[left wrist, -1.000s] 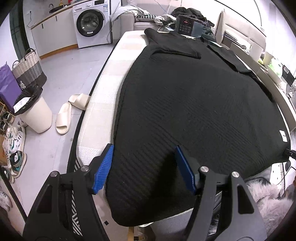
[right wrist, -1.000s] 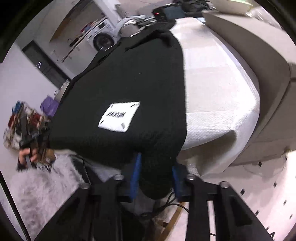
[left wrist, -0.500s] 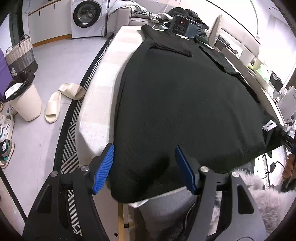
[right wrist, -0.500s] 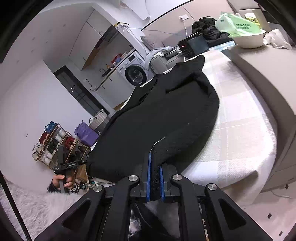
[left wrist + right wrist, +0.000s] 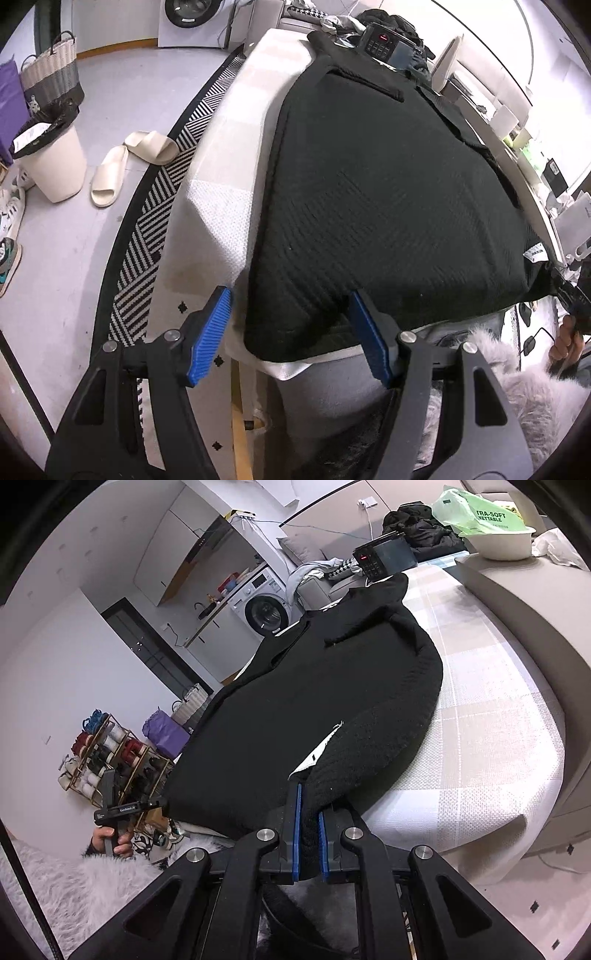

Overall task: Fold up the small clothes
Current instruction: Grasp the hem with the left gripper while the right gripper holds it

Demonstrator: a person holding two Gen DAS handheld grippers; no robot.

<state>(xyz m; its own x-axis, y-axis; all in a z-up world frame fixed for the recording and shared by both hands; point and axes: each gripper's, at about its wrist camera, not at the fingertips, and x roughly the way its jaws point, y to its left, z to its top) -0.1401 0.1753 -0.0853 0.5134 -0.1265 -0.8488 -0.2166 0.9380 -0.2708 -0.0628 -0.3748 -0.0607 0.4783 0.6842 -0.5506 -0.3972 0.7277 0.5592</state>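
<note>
Right wrist view only: right hand-held gripper [image 5: 308, 825] pinched tight on the near corner of the black sweater [image 5: 303, 686]. Left wrist view only: left hand-held gripper [image 5: 291, 334] jaws wide, straddling the other hem corner, gripping nothing. Sweater spread flat on bed [image 5: 236, 122], knit textured, white label [image 5: 536, 254] near hem.

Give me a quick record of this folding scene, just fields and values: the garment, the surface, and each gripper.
garment: black knit sweater, spread flat, near hem hanging over the edge
surface: checked mattress
label: white tag at the sweater's right hem corner
left gripper: open, jaws astride the left hem corner, pads not pressing
right gripper: shut on the sweater's right hem corner
floor nearby: cream slippers, white bin
</note>
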